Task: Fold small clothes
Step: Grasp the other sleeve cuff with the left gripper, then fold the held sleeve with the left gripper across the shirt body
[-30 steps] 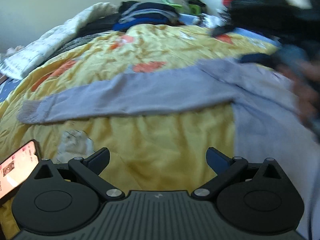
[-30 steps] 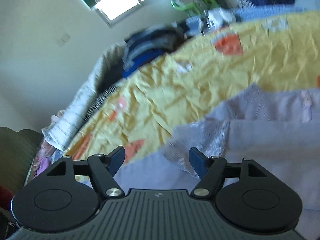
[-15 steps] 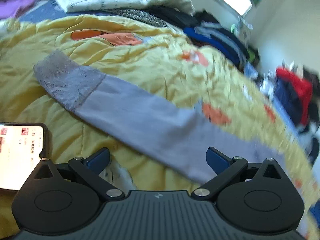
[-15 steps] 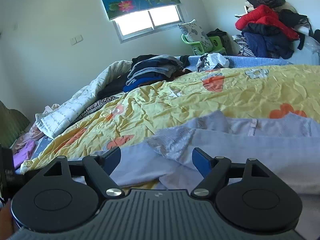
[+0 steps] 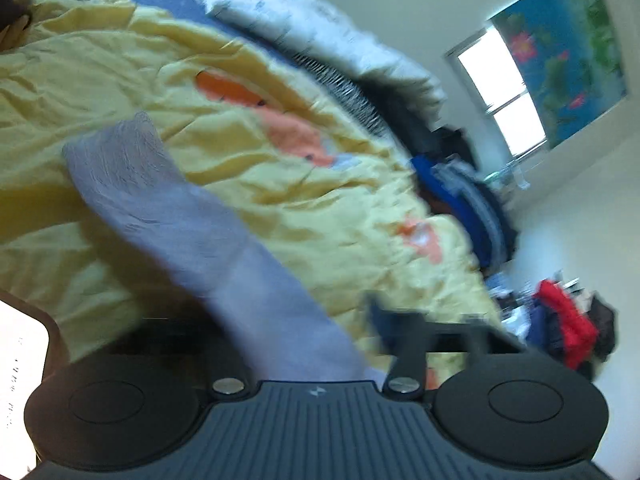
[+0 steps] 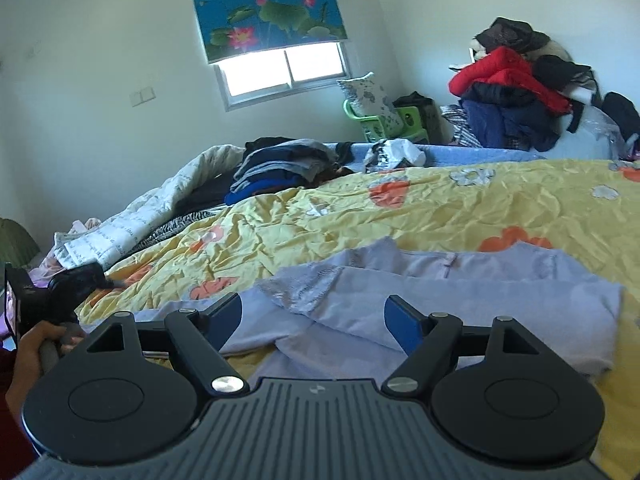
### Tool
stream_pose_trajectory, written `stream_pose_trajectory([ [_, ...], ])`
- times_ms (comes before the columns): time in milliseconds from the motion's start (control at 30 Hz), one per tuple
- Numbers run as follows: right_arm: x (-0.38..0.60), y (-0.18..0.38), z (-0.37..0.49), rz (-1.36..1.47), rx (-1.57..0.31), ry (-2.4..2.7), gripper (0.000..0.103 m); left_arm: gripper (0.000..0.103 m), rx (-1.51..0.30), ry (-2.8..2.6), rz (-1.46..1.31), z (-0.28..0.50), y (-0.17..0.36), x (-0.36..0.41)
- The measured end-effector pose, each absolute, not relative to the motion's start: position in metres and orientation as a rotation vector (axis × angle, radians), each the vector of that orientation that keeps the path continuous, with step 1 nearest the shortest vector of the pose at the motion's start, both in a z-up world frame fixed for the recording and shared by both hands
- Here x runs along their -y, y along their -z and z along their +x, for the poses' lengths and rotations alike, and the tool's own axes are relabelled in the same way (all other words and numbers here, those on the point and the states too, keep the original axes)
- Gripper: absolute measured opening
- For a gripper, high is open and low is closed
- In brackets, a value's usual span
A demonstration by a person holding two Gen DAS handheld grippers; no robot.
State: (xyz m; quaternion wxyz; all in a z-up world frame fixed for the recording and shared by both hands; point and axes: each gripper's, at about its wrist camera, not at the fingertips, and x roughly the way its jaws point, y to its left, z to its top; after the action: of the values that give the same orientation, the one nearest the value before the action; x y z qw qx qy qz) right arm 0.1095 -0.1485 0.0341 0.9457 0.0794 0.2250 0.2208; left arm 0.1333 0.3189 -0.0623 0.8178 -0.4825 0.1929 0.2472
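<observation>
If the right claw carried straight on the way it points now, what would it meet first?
Most likely the lilac garment spread on the yellow quilt; the open right claw points slightly downward over it, though depth is uncertain.

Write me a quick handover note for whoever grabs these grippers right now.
Left gripper: jaws closing around the sleeve of the lilac top; grip unconfirmed, view blurred.
Right gripper: open, empty, hovering over the top.
Top lies on the yellow quilt; one sleeve already folded across the body.
Left: fold the other sleeve in, then fold the body.
</observation>
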Motion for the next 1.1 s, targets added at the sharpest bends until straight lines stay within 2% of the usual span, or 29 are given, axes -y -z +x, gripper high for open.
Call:
stream_pose_trajectory([
  [67, 0.156, -0.035, 0.104, 0.152, -0.458, -0.436, 0.081, 0.008, -0.432, -0.534, -1.035, 0.136, 0.066, -0.32],
  [167, 0.168, -0.036, 0.096, 0.141, -0.458, -0.417, 0.081, 0.004, -0.43, -0.559, -0.904, 0.137, 0.056, -0.308],
  [500, 0.21, -0.023, 0.088, 0.15, -0.503, -0.306, 0.081, 0.002, -0.316, -0.464, -0.48, 0.149, -0.009, -0.22],
  [733, 0.243, -0.008, 0.083, 0.188, -0.535, -0.235, 0.081, 0.002, -0.315, -0.343, -0.353, 0.183, -0.037, -0.15],
  [1100, 0.281, 0.01, 0.07, 0.268, -0.544, -0.184, 0.081, 0.002, -0.342, -0.115, -0.171, 0.225, -0.053, -0.015],
])
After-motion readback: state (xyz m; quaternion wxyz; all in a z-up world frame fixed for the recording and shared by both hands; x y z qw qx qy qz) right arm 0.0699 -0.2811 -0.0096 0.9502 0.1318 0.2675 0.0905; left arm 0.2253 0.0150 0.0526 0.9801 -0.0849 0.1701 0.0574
